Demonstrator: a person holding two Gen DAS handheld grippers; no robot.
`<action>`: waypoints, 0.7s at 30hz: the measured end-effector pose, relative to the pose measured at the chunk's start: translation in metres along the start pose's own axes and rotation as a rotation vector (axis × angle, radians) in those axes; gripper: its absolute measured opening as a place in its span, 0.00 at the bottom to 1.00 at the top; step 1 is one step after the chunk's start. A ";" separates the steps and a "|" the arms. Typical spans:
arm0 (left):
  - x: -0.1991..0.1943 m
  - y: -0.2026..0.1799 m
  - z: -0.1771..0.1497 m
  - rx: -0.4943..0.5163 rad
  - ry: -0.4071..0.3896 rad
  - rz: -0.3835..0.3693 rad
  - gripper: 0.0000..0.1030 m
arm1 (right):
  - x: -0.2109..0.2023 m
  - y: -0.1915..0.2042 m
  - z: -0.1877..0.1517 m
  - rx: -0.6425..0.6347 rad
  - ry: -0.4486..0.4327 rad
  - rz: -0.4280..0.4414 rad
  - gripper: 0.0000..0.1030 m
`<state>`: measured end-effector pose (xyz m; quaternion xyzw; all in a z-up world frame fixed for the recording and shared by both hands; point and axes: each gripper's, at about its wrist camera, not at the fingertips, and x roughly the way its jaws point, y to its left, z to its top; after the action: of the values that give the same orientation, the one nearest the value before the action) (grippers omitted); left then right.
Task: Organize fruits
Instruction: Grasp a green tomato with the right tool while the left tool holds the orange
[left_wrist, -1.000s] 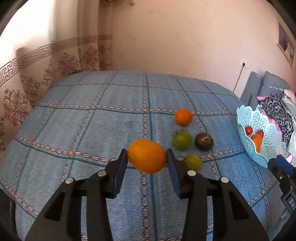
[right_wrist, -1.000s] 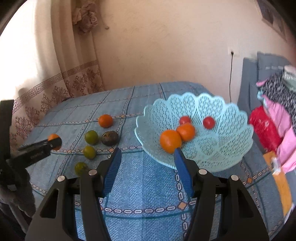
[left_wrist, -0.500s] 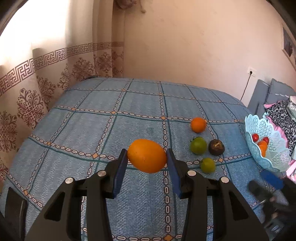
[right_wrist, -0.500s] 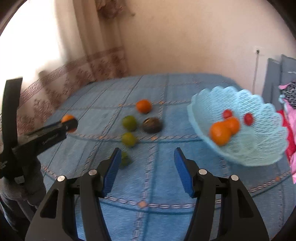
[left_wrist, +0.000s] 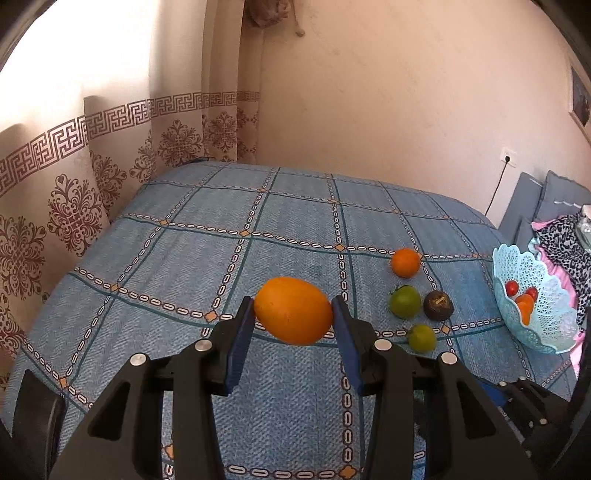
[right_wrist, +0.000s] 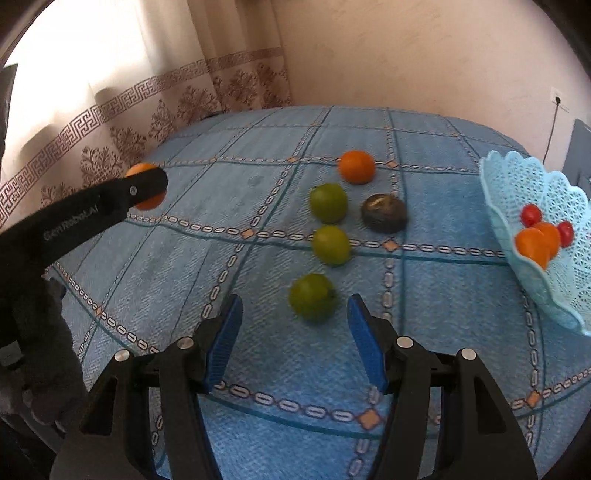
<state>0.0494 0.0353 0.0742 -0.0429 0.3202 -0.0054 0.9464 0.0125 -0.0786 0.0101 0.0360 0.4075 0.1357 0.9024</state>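
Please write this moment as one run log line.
left gripper: shut on orange, lifted | right gripper: open, near green fruit | basket: partly filled

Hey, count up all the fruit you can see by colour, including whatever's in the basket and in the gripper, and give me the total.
Orange: 4 (one in the left gripper, one on the bedspread, two in the basket)
Green: 3
Dark brown: 1
Red: 2
Total: 10
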 end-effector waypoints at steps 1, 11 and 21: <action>0.000 0.000 0.000 -0.001 0.000 0.001 0.42 | 0.003 0.003 0.001 -0.006 0.003 0.001 0.59; 0.001 0.003 -0.001 -0.013 0.004 -0.001 0.42 | 0.013 0.012 0.012 -0.046 -0.017 -0.065 0.60; 0.003 -0.001 -0.002 -0.005 0.010 0.000 0.42 | 0.030 -0.006 0.009 0.001 0.020 -0.108 0.59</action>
<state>0.0502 0.0341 0.0710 -0.0453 0.3251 -0.0047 0.9446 0.0397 -0.0756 -0.0064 0.0129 0.4181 0.0872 0.9041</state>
